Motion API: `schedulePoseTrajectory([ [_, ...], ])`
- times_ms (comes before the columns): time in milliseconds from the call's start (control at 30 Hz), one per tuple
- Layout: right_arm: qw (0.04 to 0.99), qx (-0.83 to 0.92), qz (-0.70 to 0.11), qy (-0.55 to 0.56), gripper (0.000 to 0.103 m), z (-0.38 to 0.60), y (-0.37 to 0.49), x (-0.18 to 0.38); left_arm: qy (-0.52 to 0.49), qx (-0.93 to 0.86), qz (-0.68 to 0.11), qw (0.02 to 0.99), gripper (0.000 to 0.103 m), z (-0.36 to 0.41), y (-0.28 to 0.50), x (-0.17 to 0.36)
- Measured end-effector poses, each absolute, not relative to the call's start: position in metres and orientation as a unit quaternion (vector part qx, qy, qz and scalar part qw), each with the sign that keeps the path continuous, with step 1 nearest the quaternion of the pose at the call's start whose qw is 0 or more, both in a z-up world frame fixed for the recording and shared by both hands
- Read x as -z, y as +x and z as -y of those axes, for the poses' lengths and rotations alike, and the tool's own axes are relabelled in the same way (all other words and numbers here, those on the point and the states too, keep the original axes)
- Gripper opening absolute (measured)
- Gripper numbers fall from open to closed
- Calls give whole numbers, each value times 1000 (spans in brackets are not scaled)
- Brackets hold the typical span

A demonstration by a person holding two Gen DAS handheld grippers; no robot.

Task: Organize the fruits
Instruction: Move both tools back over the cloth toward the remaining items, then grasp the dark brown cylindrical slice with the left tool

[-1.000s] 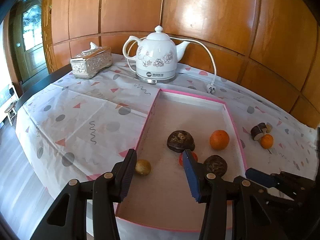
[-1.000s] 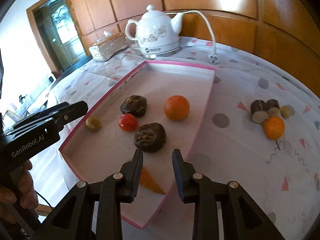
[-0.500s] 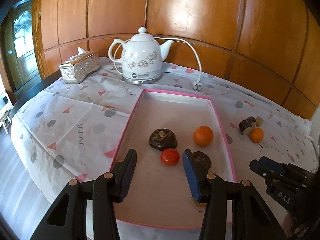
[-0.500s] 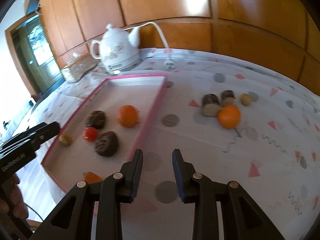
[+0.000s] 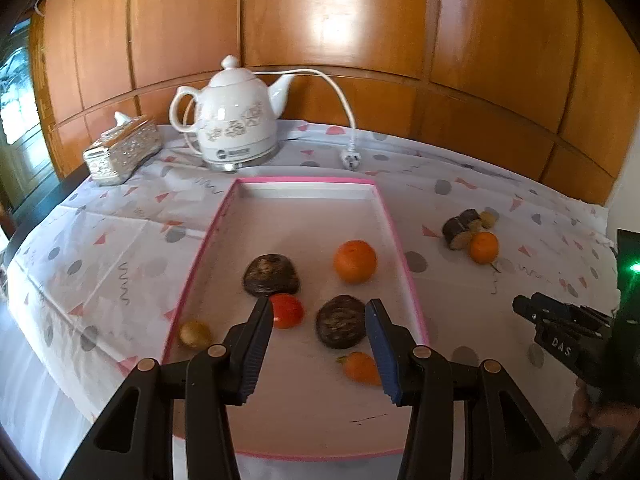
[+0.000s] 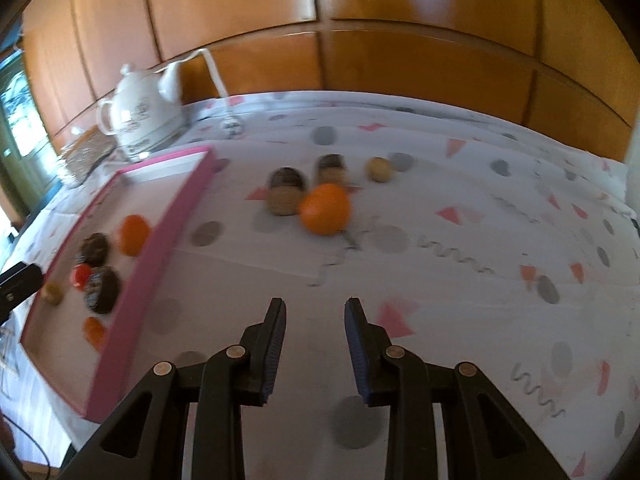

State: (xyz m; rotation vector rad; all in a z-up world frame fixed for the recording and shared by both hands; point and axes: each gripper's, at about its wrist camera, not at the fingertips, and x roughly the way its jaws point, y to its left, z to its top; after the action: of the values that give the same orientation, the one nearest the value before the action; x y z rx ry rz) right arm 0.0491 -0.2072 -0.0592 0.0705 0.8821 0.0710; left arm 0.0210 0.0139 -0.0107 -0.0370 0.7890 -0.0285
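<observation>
The right claw (image 6: 314, 320) is wide open and holds nothing, so it should go slowly to the orange (image 6: 325, 209) and close softly around its middle. The orange sits on the cloth outside the pink tray (image 6: 160, 248), well ahead of the claw. The left claw (image 5: 318, 320) waits open over the tray.

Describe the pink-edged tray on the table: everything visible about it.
The tray is a shallow rectangle with a bright pink rim, low white inner walls and a pale, matte floor, possibly cardboard. It lies flat on the patterned tablecloth, its far end toward the white kettle. Inside lie six pieces, none touching the rim: an orange, two dark wrinkled fruits, a red tomato-like fruit, a small yellowish fruit and a small orange piece. A faint dark mark shows on its near floor.
</observation>
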Motion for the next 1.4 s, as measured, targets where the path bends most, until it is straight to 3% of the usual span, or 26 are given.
schedulePoseTrajectory([
  [633, 903, 65, -425, 24, 30, 273, 58, 76, 4, 76, -401, 913, 49, 49, 67, 9],
  [1400, 902, 65, -425, 50, 32, 287, 62, 87, -57, 126, -480, 866, 49, 115, 177, 41],
])
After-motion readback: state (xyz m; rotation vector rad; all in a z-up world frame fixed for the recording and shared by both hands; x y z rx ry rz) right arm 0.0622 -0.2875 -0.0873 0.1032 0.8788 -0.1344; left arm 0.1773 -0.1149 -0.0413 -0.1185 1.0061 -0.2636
